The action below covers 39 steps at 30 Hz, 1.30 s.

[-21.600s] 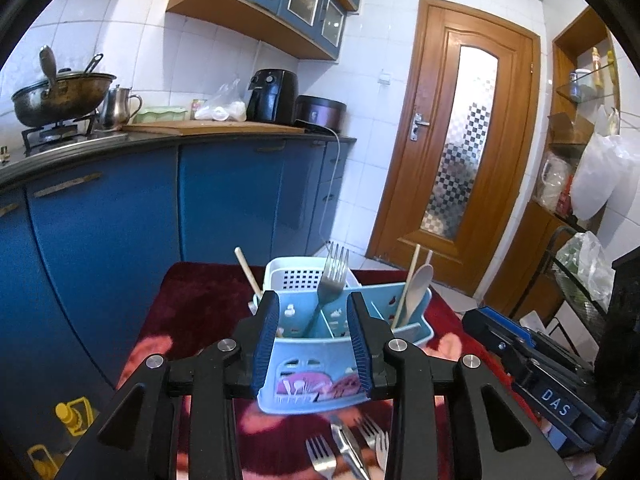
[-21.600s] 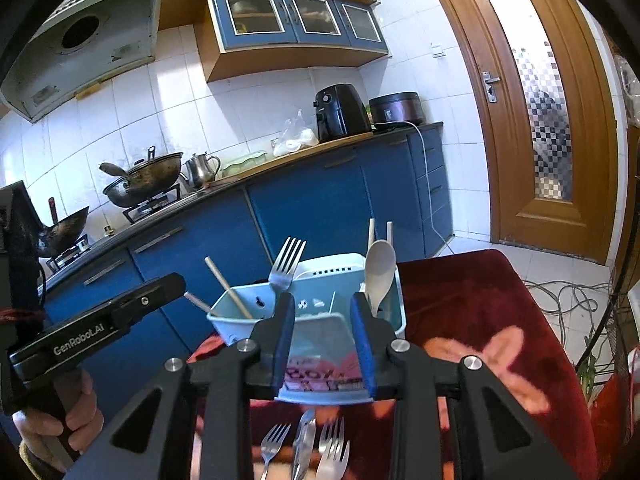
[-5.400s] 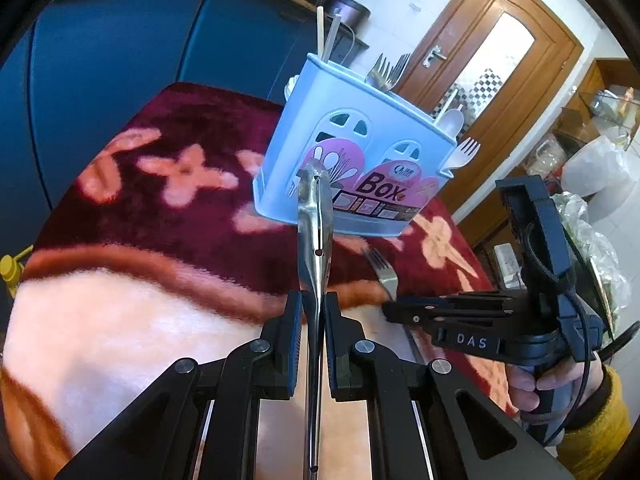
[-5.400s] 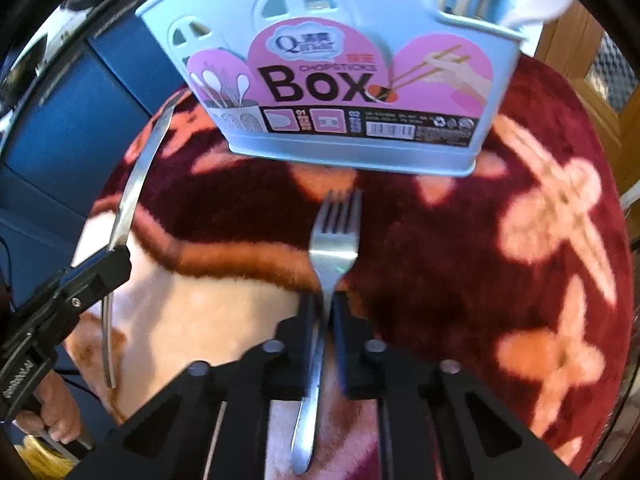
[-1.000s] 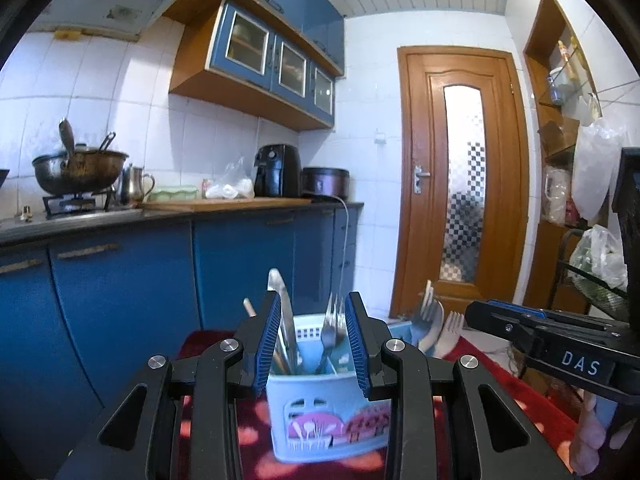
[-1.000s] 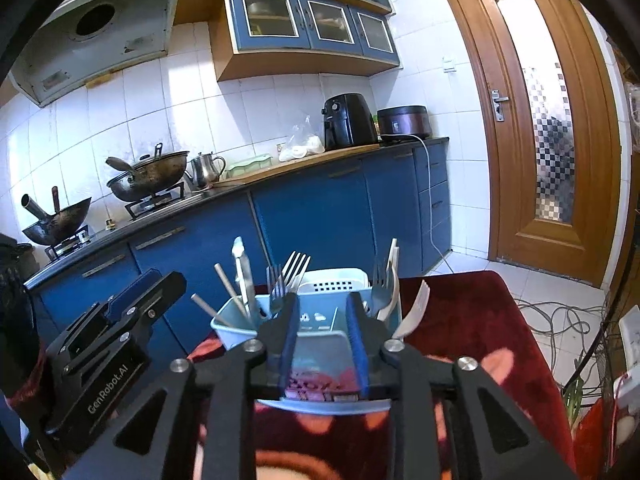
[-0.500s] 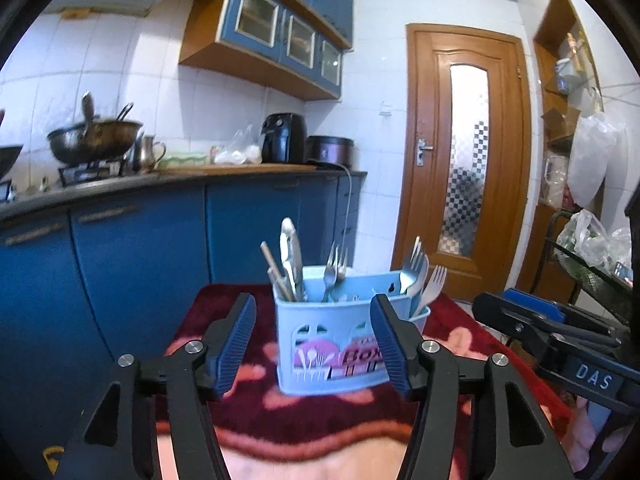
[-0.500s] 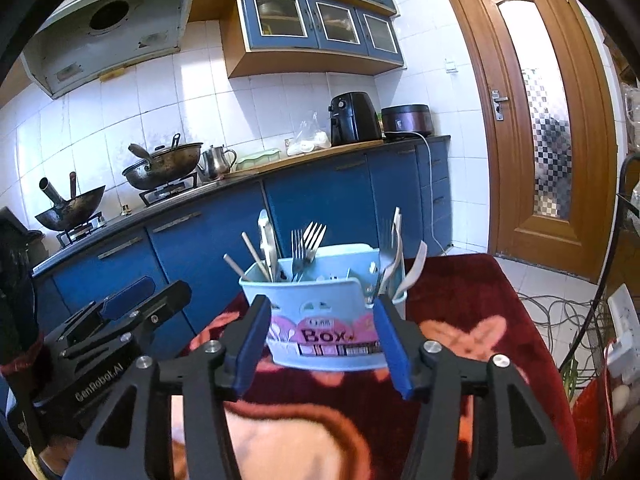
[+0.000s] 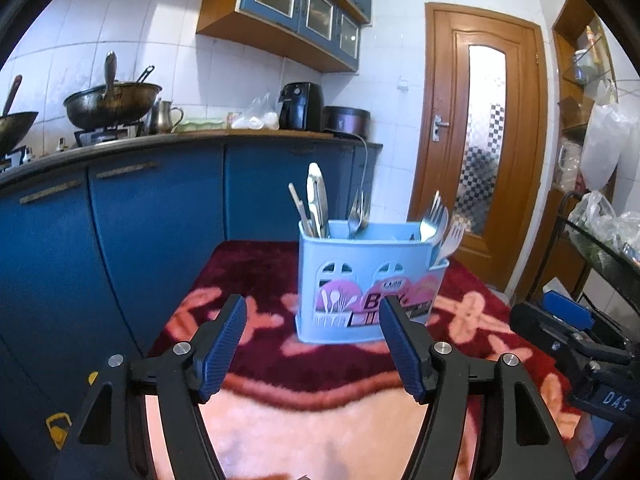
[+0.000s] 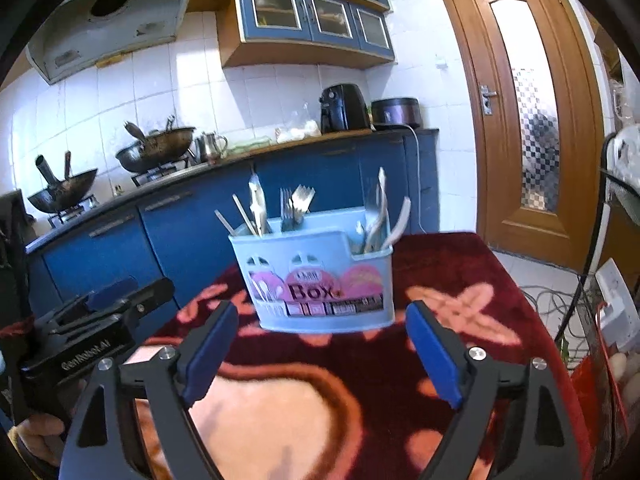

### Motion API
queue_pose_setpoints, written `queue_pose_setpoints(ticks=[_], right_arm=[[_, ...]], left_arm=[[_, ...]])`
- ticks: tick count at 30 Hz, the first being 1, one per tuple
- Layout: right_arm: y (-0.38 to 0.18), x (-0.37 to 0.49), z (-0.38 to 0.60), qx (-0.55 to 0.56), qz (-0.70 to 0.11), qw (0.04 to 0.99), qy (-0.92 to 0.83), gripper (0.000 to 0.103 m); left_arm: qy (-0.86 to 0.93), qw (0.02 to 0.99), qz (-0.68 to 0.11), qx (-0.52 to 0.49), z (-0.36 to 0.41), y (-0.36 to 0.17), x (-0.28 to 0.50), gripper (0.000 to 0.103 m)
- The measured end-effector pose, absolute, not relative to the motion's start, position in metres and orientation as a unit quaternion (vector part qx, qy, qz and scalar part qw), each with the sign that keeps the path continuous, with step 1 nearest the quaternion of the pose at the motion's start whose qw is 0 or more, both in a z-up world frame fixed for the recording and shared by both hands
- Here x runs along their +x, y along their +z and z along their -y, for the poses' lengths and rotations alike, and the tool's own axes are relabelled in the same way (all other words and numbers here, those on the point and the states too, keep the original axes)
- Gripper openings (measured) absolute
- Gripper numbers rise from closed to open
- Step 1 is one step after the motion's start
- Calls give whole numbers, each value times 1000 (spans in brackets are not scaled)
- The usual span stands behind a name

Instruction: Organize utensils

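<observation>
Both tools wide and empty, utensil box straight ahead

The left tool (image 9: 312, 344) and right tool (image 10: 322, 346) have just been opening; the upright utensil box (image 9: 368, 280), loaded, stands beyond both on the red-patterned counter (image 9: 280, 360).

Black hand-held gripper (image 9: 312, 314), blue pads (image 9: 224, 344)

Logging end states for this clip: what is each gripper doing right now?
Left gripper: open, jaws just widened, nothing between them.
Right gripper: open, jaws just widened, holding nothing; the utensil box stands beyond them.
</observation>
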State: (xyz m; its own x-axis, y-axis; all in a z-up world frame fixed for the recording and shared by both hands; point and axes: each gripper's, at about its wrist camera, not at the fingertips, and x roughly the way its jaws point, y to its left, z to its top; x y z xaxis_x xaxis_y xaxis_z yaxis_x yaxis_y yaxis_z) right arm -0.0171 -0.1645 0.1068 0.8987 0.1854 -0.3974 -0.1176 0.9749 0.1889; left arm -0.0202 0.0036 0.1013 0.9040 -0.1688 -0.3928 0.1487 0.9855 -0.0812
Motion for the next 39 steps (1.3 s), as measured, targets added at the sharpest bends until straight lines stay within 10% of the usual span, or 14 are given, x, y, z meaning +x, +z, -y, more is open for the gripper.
queue_pose_setpoints(ticks=[39], right_arm=[[35,-9,178,71,-252,965,14,91]], left_arm=[[-62,967,-249,3,14,26,1,70]])
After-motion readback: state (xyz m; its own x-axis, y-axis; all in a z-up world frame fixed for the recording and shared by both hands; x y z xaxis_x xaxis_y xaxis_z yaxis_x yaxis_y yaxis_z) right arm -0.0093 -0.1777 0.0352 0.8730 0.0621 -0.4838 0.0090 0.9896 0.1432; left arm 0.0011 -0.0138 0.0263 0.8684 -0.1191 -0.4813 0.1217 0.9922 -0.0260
